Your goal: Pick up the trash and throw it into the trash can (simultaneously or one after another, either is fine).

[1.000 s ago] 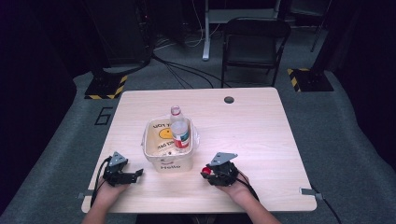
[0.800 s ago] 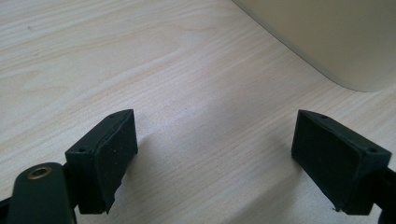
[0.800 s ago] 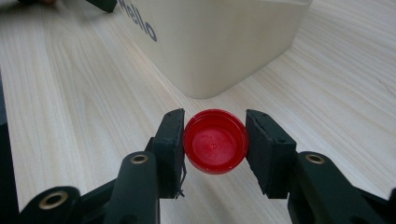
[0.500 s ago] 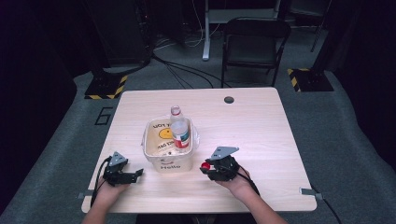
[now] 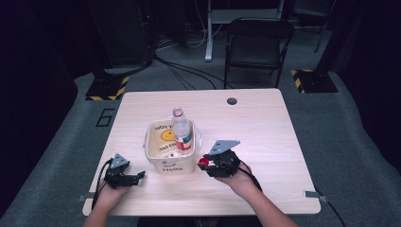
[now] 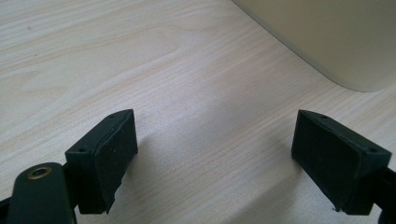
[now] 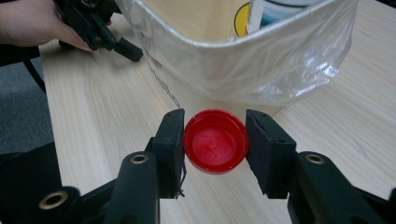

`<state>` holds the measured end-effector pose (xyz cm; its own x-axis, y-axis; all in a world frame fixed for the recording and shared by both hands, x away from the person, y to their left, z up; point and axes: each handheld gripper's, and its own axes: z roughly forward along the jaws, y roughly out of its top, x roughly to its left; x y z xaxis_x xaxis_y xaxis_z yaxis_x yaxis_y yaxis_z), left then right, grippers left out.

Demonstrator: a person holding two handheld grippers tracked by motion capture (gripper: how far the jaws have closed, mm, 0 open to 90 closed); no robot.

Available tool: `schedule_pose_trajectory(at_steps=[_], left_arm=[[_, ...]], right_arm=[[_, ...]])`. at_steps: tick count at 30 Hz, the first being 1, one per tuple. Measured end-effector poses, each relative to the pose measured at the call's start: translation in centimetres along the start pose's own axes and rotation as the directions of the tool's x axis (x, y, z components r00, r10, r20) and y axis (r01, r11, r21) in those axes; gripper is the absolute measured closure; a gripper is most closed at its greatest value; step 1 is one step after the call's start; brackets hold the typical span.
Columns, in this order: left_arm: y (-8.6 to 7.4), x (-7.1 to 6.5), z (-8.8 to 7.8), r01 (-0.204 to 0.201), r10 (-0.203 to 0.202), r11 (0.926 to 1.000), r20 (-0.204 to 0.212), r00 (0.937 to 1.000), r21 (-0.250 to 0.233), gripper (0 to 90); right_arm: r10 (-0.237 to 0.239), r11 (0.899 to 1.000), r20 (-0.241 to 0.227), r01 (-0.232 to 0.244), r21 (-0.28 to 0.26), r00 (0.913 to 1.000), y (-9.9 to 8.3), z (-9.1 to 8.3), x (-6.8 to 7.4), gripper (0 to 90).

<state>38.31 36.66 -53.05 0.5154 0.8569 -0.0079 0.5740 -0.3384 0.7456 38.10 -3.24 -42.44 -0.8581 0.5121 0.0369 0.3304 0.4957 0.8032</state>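
Since a second ago, the right gripper (image 5: pixel 204 162) has lifted off the wooden table (image 5: pixel 265 127) and shifted a little away from the person, closer to the cream bin (image 5: pixel 170 163), carrying a red bottle cap (image 5: pixel 204 161) with it. The left gripper (image 5: pixel 139 175) has stayed put on the table just left of the bin, its jaws released and spread wide over bare wood.

That cap is round and glossy, its hollow inside turned toward the right gripper view (image 7: pixel 215 147), where both black jaws pinch its rim from either side just short of the bin's wall. The same view shows a clear plastic liner (image 7: pixel 299 70) draped over the bin's rim and a smiley printed inside, details the high view gives only faintly.

From above, a clear bottle (image 5: pixel 182 132) with a blue and red label stands upright and uncapped inside the bin. The left gripper view catches a plain curved corner of the bin (image 6: pixel 327 42) just beyond its jaws.
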Motion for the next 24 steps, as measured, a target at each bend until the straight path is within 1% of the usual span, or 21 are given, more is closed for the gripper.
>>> schedule_pose_trajectory(at_steps=[1,3,6,11,16,20,24], left_arm=[[0.0,0.0,0.0,-0.001,0.001,1.0000,0.001,1.0000,0.002,14.0],[0.0,0.0,0.0,0.000,0.000,1.0000,0.000,1.0000,0.000,14.0],[0.0,0.0,0.0,0.000,0.000,1.0000,0.001,1.0000,-0.001,14.0],[0.0,0.0,0.0,0.000,0.000,1.0000,0.001,1.0000,0.000,14.0],[0.0,0.0,0.0,-0.001,0.001,1.0000,0.001,1.0000,-0.001,14.0],[0.0,0.0,0.0,0.000,0.000,1.0000,0.001,1.0000,-0.001,14.0],[0.0,0.0,0.0,0.000,0.000,1.0000,0.001,1.0000,0.000,14.0]], right_arm=[[0.006,1.000,-0.002,-0.006,0.000,1.0000,0.2,-0.2,0.1,58.0],[0.000,1.000,-0.008,0.000,-0.011,1.0000,0.6,-0.5,0.1,58.1],[0.010,1.000,-0.015,-0.010,-0.020,0.9998,1.2,-0.8,0.2,58.1],[0.005,1.000,-0.009,-0.006,-0.029,0.9999,2.1,-1.1,0.3,58.1],[-0.016,0.999,-0.008,0.015,-0.043,0.9998,3.1,-1.4,0.3,58.1],[-0.022,0.998,-0.012,0.022,-0.054,0.9997,4.0,-1.8,0.5,58.1],[-0.042,0.997,-0.006,0.041,-0.059,0.9991,4.9,-1.8,0.7,58.2]])
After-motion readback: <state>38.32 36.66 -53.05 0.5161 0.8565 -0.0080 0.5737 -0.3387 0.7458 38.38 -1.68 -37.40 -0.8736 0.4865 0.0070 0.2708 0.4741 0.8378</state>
